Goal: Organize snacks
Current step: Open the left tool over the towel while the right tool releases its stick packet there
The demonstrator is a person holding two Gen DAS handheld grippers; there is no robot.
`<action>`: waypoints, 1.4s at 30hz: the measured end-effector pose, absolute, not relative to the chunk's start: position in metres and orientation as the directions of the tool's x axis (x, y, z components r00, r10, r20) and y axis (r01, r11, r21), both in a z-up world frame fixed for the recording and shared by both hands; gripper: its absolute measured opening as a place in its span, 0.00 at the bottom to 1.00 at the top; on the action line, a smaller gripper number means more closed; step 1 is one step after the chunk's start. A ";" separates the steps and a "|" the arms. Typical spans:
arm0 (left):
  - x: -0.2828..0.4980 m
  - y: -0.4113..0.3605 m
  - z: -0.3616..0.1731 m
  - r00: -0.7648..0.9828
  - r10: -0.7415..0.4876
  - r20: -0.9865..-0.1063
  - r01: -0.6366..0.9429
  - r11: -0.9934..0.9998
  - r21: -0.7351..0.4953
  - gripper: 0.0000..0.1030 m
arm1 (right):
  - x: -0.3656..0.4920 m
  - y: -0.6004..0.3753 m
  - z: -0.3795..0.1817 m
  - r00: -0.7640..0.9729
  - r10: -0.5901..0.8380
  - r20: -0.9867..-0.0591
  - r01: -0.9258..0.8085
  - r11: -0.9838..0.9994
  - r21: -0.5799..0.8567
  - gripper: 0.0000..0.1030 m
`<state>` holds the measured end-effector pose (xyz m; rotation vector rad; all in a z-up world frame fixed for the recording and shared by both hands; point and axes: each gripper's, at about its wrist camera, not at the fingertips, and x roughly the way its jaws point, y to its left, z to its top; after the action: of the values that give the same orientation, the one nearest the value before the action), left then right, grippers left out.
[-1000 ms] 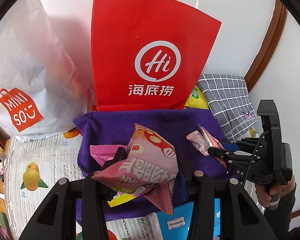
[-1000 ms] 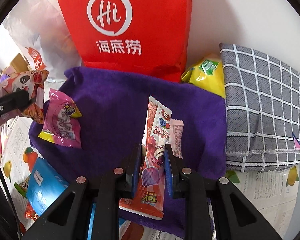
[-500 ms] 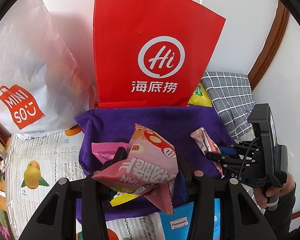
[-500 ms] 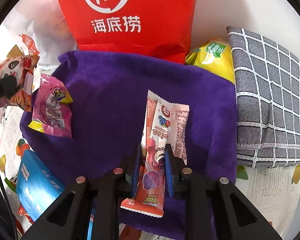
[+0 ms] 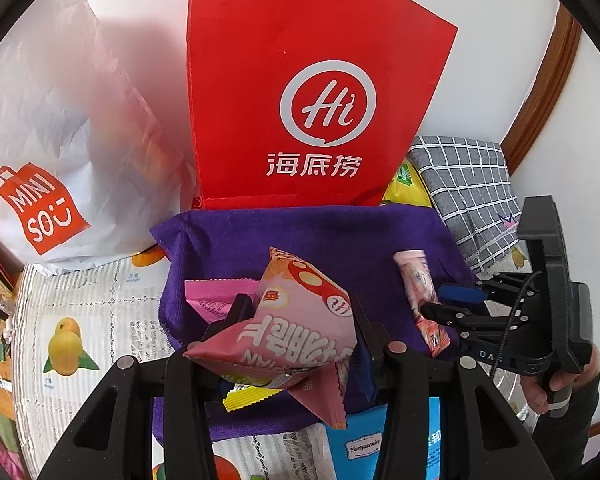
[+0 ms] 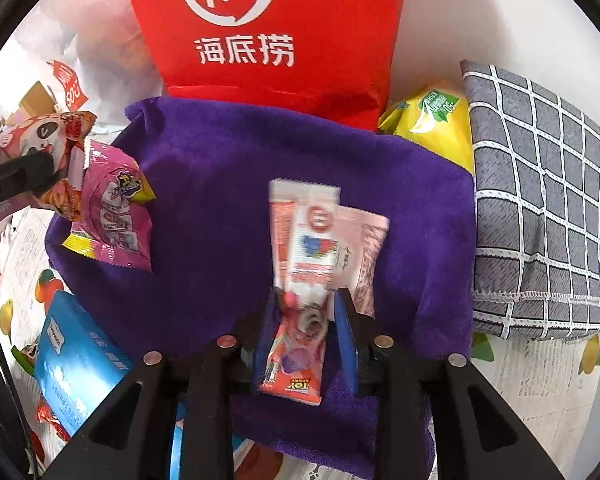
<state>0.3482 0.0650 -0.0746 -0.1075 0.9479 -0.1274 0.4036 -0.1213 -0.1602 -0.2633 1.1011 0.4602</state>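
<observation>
Snacks lie on a purple towel (image 6: 220,208): the right claw (image 6: 302,332), jaws just parting, straddles a blurred pink stick packet (image 6: 300,320), its grip loosened. Only the left view shows the left claw (image 5: 300,344) clamped on a pink pouch (image 5: 288,328) above the towel, beside the white Miniso bag (image 5: 40,152).

The right tool (image 6: 303,330) has just been opening its jaws around a long pink snack packet (image 6: 306,264), blurred, over the purple cloth (image 6: 212,200).
</observation>
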 end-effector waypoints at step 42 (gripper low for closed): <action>0.314 0.057 -0.088 0.533 -0.207 -0.820 0.046 0.975 -0.217 0.69 | 0.359 -0.118 -0.079 0.553 0.319 -0.770 -0.485 0.874 0.013 0.52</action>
<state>0.3141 0.0575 -0.0878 -0.1768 0.9984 -0.1519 0.3587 -0.1177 -0.0793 -0.2101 0.8626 0.4790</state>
